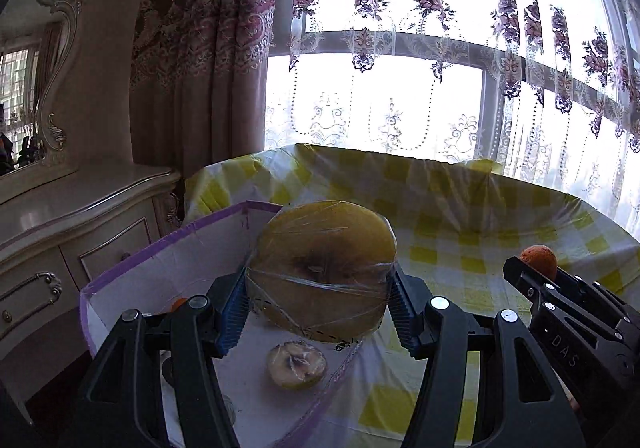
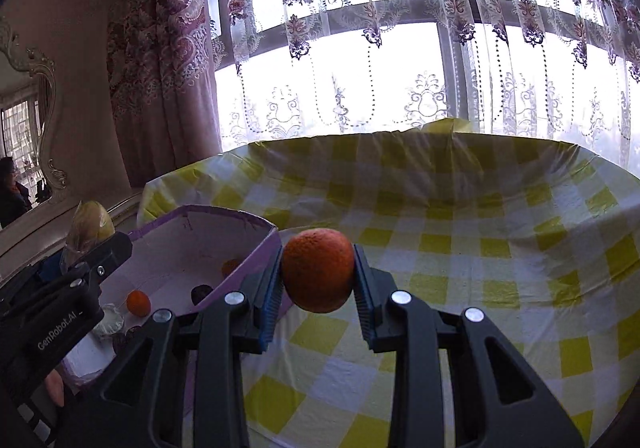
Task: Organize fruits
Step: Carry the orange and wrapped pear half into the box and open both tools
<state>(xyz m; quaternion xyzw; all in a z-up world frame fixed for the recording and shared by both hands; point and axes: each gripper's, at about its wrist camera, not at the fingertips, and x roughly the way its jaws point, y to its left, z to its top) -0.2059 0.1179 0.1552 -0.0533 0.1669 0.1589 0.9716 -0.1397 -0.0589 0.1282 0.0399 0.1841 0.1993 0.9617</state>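
Sunlit lace curtains frame a yellow-checked table [image 2: 460, 248]: left gripper [image 1: 318, 302] clamps a wrapped melon half [image 1: 322, 268] above the purple-edged box [image 1: 132, 280], right gripper [image 2: 318, 280] grips an orange [image 2: 318, 270] just beside it; several fruits already lie inside.

The wrapped melon half [image 1: 322, 272] hides much of the box's [image 1: 120, 276] far wall and floor behind it in the left wrist view. A small orange fruit [image 1: 178, 303] shows only as a sliver behind the left gripper's [image 1: 318, 308] finger. The orange [image 1: 539, 259] in the right gripper [image 1: 532, 268] is half covered by that gripper's body.

In the right wrist view, the left gripper [image 2: 86, 248] covers the near corner of the box [image 2: 224, 232]. A dark fruit [image 2: 201, 293] and pale pieces [image 2: 109, 322] inside are too small and dim to name. A finger [image 2: 54, 388] shows at the lower left, the rest cut off. The table's [image 2: 480, 232] near edge runs out of frame.
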